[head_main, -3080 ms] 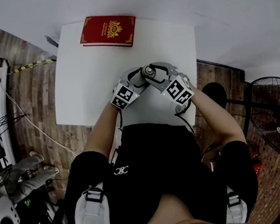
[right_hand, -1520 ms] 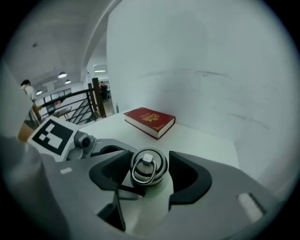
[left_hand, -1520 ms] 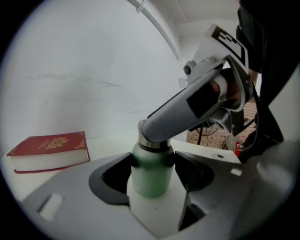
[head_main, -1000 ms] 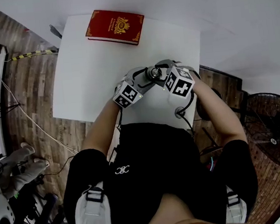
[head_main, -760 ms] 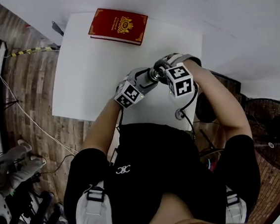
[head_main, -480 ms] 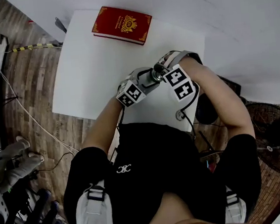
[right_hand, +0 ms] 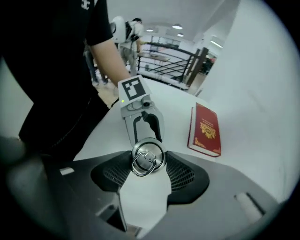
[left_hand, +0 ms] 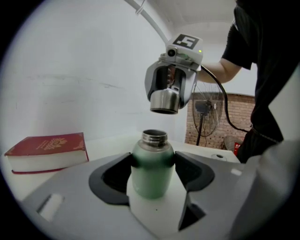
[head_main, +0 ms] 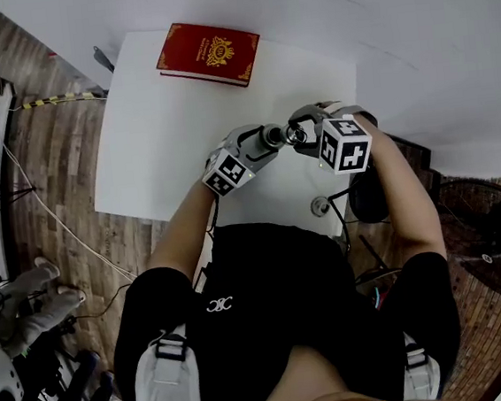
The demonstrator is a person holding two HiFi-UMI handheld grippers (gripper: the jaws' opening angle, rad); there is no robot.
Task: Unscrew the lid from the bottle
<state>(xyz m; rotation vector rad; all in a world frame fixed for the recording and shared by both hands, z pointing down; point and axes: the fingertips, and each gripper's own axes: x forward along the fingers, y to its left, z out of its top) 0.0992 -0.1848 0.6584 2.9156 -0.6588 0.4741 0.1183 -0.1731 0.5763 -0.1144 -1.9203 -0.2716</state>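
A green metal bottle (left_hand: 151,165) with a bare threaded steel neck stands upright between the jaws of my left gripper (head_main: 264,138), which is shut on its body. The steel lid (left_hand: 164,100) is off the bottle and hangs above its open mouth and a little to the right. My right gripper (right_hand: 148,162) is shut on that lid (right_hand: 147,157), whose ring handle faces its camera. In the head view the lid (head_main: 295,133) sits just right of the bottle (head_main: 272,135). In the right gripper view the lid hides the bottle.
A red book (head_main: 208,53) with a gold emblem lies at the far edge of the white table (head_main: 155,143); it also shows as the book (right_hand: 205,130) beyond the lid. A floor fan (head_main: 494,232) stands right of the table. A white wall is behind.
My right gripper has turned and moved right, off the bottle, taking the lid with it. The left gripper still holds the bottle in about the same place.
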